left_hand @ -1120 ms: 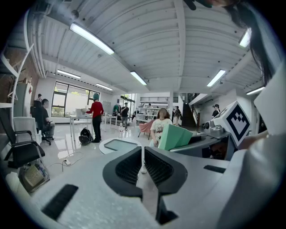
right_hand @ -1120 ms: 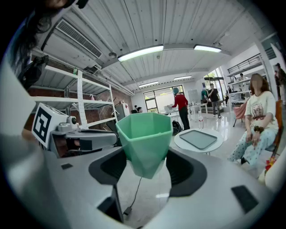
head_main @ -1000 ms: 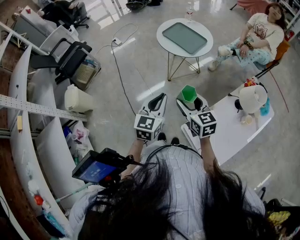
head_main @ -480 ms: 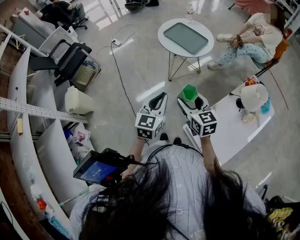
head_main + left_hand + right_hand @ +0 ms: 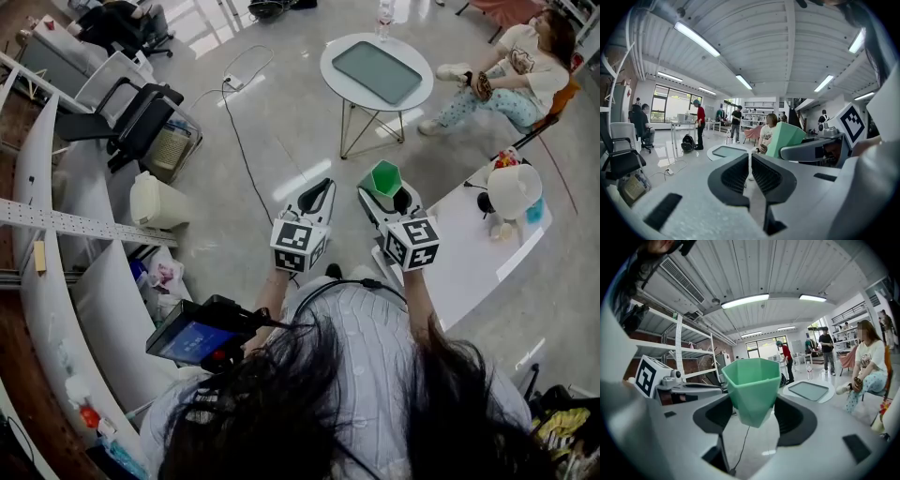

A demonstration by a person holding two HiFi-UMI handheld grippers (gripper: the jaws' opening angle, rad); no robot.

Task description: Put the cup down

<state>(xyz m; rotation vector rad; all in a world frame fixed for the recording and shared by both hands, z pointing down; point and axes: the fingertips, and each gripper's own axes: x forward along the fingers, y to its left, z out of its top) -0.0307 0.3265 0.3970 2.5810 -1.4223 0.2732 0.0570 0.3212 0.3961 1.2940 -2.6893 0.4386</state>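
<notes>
right gripper view: cup (image 5: 751,380) inside tool (image 5: 753,412)

In the head view the cup (image 5: 380,180) shows little more than its open rim. Its lower walls and base are lost between the jaws of the right gripper (image 5: 382,194), and the marker cubes cover both of the holder's hands. The bench (image 5: 473,253) loses its near corner behind that gripper and forearm. The items beside the white domed object (image 5: 514,190) are too small to name. In the right gripper view the seated person (image 5: 865,364) has a blurred face.
</notes>
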